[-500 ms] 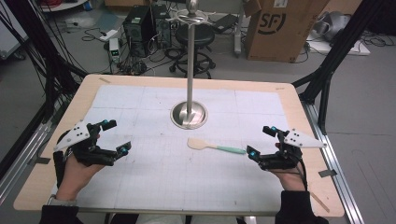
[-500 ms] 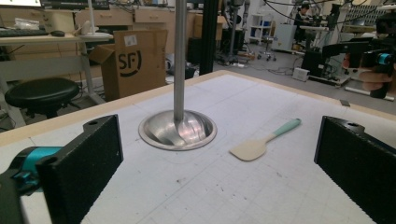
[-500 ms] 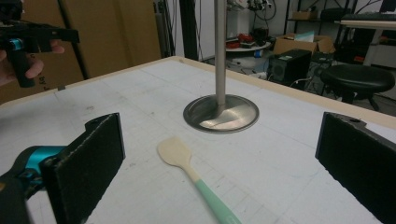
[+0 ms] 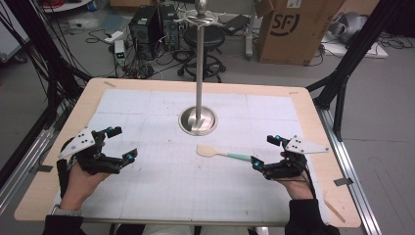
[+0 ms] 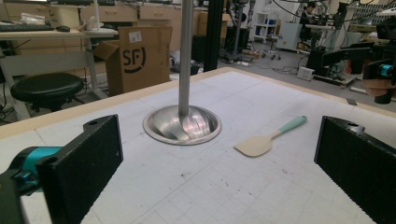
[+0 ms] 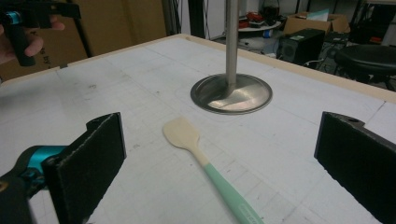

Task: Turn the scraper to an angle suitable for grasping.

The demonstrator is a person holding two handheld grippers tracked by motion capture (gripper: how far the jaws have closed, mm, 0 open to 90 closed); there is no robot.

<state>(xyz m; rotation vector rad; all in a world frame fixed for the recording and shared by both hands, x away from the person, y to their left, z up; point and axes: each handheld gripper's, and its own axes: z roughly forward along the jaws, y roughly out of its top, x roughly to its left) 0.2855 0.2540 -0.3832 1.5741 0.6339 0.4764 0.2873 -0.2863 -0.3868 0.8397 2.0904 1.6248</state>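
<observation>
Spatula: cream flat blade, mint-green handle spatula (image 4: 221, 153), lying on the white gridded counter (image 4: 161, 191) near the polished steel pole stand (image 4: 197, 120).
Left gripper (image 4: 119, 144): fingers released, empty.
Right gripper (image 4: 264, 152): fingers released, beside handle end.

The right claw (image 4: 265, 154) has edged closer to the spatula (image 4: 222, 153) handle's green end.

stand pole (image 5: 186, 56): top cut off | spatula (image 6: 212, 171): handle end cut off
</observation>
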